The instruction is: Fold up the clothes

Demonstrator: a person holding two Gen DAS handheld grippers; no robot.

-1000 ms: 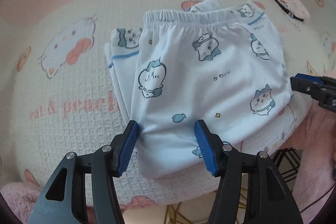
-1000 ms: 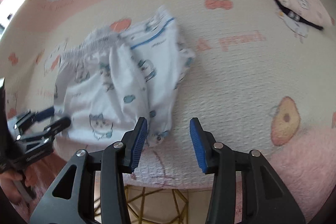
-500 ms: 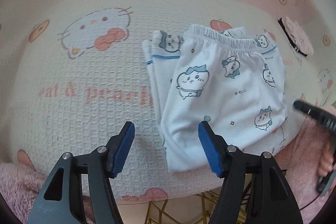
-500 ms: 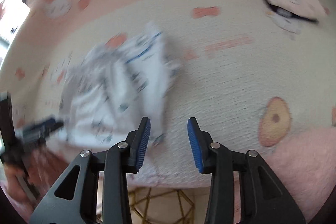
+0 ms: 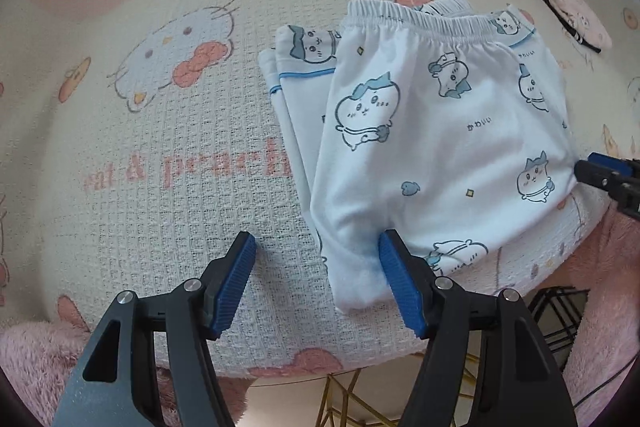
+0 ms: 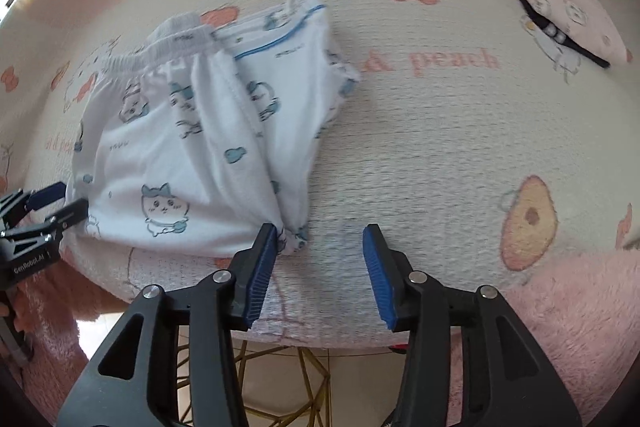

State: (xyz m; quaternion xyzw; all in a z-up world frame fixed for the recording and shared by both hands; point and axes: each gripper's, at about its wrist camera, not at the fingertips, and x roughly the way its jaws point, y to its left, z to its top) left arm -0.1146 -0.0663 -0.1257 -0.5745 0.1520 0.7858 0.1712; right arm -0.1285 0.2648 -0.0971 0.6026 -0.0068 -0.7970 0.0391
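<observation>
A blanket (image 5: 168, 211) covers the surface. It is cream in the middle with a waffle texture, and it has a pink border with cartoon cats, bows and pink letters. Its near edge hangs over, and a fluffy pink cover (image 6: 572, 311) shows under it at the corners. On the blanket lie folded white pajama pants (image 5: 436, 139) with small cartoon animals and an elastic waistband; a second white piece with blue piping (image 5: 298, 83) lies under them. Well apart, near the far right corner, lies a folded pink garment (image 6: 568, 15) with a dark edge.
</observation>
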